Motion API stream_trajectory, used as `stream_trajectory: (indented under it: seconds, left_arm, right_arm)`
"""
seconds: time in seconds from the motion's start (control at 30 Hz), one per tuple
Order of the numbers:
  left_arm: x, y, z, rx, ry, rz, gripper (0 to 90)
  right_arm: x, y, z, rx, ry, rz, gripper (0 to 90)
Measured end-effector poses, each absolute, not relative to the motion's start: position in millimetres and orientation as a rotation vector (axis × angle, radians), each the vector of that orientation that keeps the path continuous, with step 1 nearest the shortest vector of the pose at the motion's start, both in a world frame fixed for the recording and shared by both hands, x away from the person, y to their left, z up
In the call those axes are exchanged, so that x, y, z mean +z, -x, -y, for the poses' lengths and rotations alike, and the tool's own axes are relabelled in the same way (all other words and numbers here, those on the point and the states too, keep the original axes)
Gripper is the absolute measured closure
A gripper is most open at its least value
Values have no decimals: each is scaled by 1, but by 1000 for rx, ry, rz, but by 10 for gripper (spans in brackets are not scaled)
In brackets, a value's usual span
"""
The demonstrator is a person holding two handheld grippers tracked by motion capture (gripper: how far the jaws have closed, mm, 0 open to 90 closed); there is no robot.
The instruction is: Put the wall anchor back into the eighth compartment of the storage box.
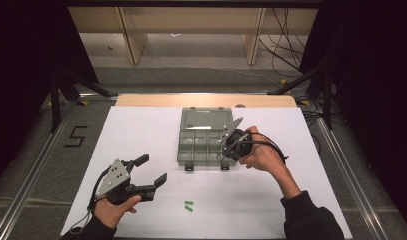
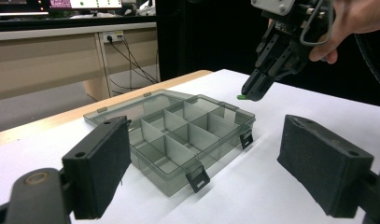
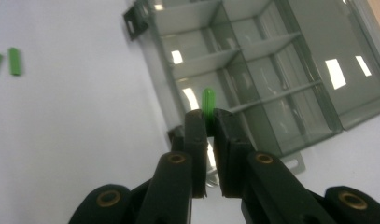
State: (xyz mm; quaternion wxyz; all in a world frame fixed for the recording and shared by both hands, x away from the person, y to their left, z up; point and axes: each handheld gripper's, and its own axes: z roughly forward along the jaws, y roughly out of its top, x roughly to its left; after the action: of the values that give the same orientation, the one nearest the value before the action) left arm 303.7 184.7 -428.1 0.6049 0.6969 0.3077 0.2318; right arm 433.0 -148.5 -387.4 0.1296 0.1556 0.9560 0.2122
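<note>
Above the near right corner of the clear compartment box point(image 1: 207, 137), the right gripper point(image 1: 230, 145) was clenched on a small green peg point(image 3: 208, 103), held up off the white table point(image 1: 301, 200) in the person's right hand point(image 1: 263, 155). In the right gripper view the peg's long axis ran in line with the jaws, its rounded free end pointing away from the gripper toward the box, the other end buried between the pads. From the left gripper view only a green tip showed below the jaws, aimed down and toward the box's right side.

The box lay open and flat, its lid folded back on the far side and two dark latches point(image 2: 198, 179) hanging off its near edge. Its compartments looked bare as far as could be seen.

Near of the box, well apart from it, two more green pegs point(image 1: 189, 205) lay just beside each other on the table.

Left of the box and nearer the person, the left gripper point(image 1: 153, 172) hovered released, jaws spread wide with nothing between them, gripped by the left hand point(image 1: 113, 210).

Far left of the box, off the table, a dark "5" point(image 1: 76, 136) marked the floor.
</note>
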Motion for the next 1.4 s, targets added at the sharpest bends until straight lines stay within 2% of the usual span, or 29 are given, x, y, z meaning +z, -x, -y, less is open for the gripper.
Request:
stream_trajectory:
  seconds: [1.17,1.27,1.4]
  left_arm:
    - [-428,-304,-185,541,-1612,-708,160]
    - [-428,-303,-185,539,-1609,-711,160]
    - [-428,-303,-185,538,-1609,-710,160]
  right_arm:
    - [-418,-458,157,540,-597,-2741,840]
    - [-421,-458,156,549,-607,-2743,782]
    - [-421,-457,154,558,-647,-2720,642]
